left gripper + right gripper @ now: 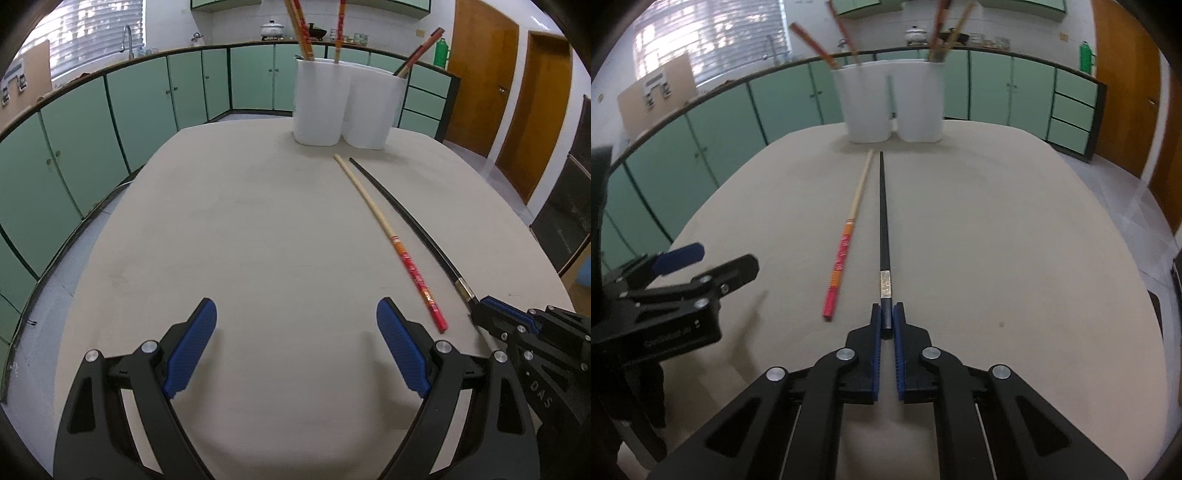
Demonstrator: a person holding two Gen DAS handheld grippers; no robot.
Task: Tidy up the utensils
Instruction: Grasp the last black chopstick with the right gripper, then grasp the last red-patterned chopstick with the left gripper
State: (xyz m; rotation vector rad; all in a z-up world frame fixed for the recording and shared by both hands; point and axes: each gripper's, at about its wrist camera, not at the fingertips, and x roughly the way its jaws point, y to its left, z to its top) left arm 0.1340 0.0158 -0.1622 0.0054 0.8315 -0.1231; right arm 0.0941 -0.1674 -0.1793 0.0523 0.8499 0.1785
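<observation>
Several chopsticks already stand in the white holders point(894, 103) at twelve o'clock. Our right gripper point(887, 321) pinches the black chopstick point(883, 221); the red-handled chopstick point(846, 243) waits at eleven. Our left gripper point(295, 350) gapes empty.

The black chopstick point(883, 221) lies flat, its butt clamped between the right gripper point(886, 325) pads. The red-handled wooden chopstick point(846, 236) lies just left, untouched.
</observation>
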